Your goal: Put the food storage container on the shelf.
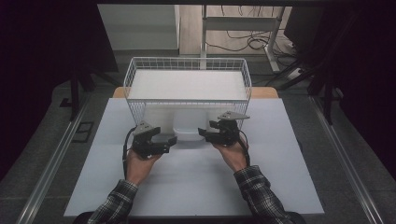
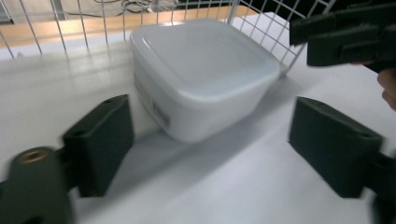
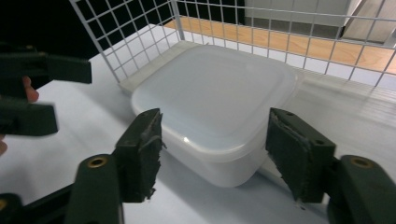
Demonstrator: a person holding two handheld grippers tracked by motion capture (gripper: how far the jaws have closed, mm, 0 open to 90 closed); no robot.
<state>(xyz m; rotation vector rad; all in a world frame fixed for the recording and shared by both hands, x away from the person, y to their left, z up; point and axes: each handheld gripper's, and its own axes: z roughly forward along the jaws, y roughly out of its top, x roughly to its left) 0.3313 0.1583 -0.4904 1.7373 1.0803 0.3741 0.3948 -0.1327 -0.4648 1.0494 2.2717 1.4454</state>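
Observation:
A white lidded plastic container point(image 1: 188, 129) point(image 2: 201, 74) point(image 3: 215, 98) sits on the table at the front of a white wire basket point(image 1: 187, 63). My left gripper point(image 1: 170, 140) is just left of the container and my right gripper point(image 1: 204, 133) just right of it. In the left gripper view the left gripper point(image 2: 210, 149) stands open, its jaws wide apart short of the container's near corner. In the right gripper view the right gripper point(image 3: 217, 140) is open too, its pads flanking the near corner without pressing on it.
The white table point(image 1: 196, 186) spreads in front of the basket, whose wire wall point(image 2: 70, 28) point(image 3: 140, 32) rises behind the container. A wooden strip point(image 3: 280, 42) shows beyond the mesh. Cables and desk legs point(image 1: 243, 28) lie on the floor farther back.

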